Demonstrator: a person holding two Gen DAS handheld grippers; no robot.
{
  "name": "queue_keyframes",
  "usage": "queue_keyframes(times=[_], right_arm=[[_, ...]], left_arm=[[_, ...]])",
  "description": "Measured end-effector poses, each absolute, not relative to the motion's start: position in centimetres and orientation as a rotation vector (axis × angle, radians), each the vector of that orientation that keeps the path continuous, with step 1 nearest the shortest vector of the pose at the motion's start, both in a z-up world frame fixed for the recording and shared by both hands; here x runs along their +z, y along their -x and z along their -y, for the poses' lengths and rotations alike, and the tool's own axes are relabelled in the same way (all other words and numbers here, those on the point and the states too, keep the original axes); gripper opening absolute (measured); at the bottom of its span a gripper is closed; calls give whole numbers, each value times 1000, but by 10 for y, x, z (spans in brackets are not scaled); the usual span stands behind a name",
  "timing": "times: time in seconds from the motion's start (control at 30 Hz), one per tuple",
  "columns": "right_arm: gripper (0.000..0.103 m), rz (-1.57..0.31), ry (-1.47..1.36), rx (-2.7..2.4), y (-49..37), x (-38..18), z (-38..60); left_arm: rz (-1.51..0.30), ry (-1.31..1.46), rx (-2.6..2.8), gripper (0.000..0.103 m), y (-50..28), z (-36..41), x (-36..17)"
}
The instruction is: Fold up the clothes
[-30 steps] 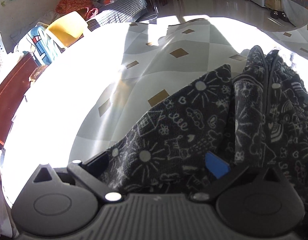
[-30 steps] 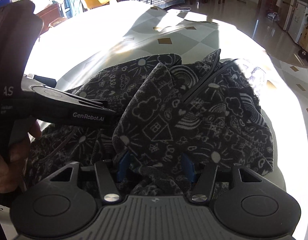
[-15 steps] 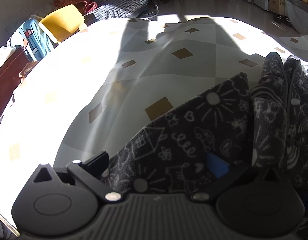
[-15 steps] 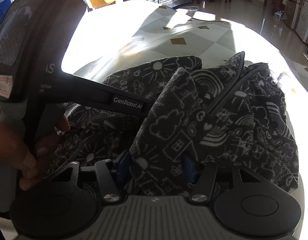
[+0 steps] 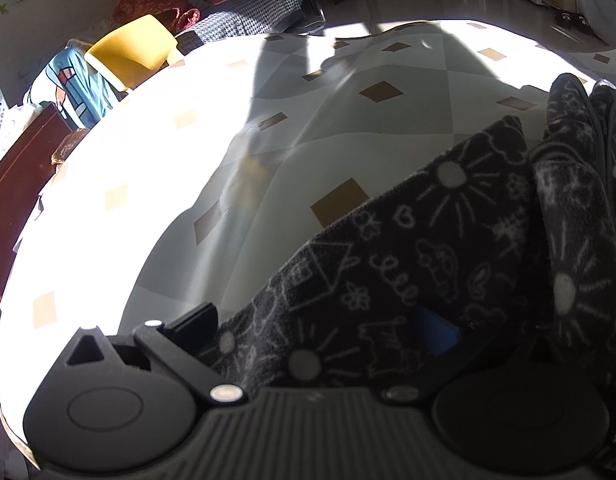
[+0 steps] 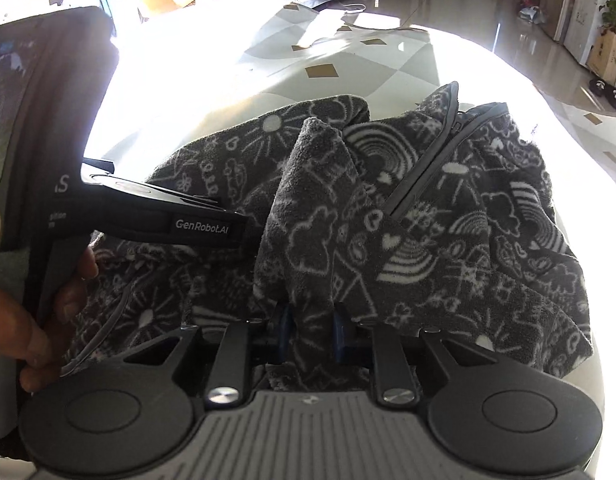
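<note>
- Right gripper (image 6: 310,338): fingers (image 6: 284,334) drawn close together, blue pads pinching a raised fold of the dark doodle-print fleece garment (image 6: 448,216); fold rises straight ahead from between the fingers.
- Rest of the garment heaped ahead and to the right of those fingers on the counter (image 6: 348,60), zipper edge (image 6: 424,160) running up and away just right of the pinched fold.
- Left gripper (image 6: 203,226) seen from the right wrist view ahead-left of the right fingers, its black body reaching into the fleece, a hand (image 6: 39,320) wrapped around its handle.
- Left gripper (image 5: 316,332) in its own view: fingers wide apart, left finger (image 5: 195,318) bare at the cloth's edge, blue pad of the right finger (image 5: 436,334) showing through the cloth.
- Garment (image 5: 428,248) draped over and across the gap between those fingers; cannot tell whether actually gripped.
- Fleece spreads ahead and right of the left fingers; bare diamond-patterned counter (image 5: 267,152) ahead and left, sunlit.
- Yellow chair (image 5: 131,48) far ahead-left, beyond the counter edge.
</note>
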State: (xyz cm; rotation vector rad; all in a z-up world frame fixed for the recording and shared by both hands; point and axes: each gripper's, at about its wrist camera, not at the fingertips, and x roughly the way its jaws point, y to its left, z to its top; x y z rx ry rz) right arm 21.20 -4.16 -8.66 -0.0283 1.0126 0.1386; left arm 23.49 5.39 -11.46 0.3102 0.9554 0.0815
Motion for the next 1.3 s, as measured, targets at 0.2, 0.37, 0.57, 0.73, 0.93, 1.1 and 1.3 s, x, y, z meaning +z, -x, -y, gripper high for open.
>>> queue_keyframes(times=[0.2, 0.37, 0.57, 0.73, 0.93, 1.1, 1.3], right_arm=[[5, -947, 62, 38, -207, -69, 52], [4, -971, 28, -58, -210, -69, 85], [4, -975, 91, -166, -208, -71, 96], [4, -968, 87, -331, -208, -63, 114], [13, -885, 19, -378, -201, -41, 136], [35, -867, -18, -264, -199, -38, 123], [45, -959, -30, -174, -214, -59, 106]], left_arm=[[-946, -339, 136, 103, -236, -62, -116], [-937, -365, 194, 103, -236, -70, -117], [-958, -359, 309, 103, -240, -94, -116], [-965, -383, 310, 103, -236, -99, -114], [-912, -312, 226, 103, -227, -93, -92], [-838, -295, 78, 103, -213, -65, -79], [-832, -352, -38, 103, -204, -30, -95]])
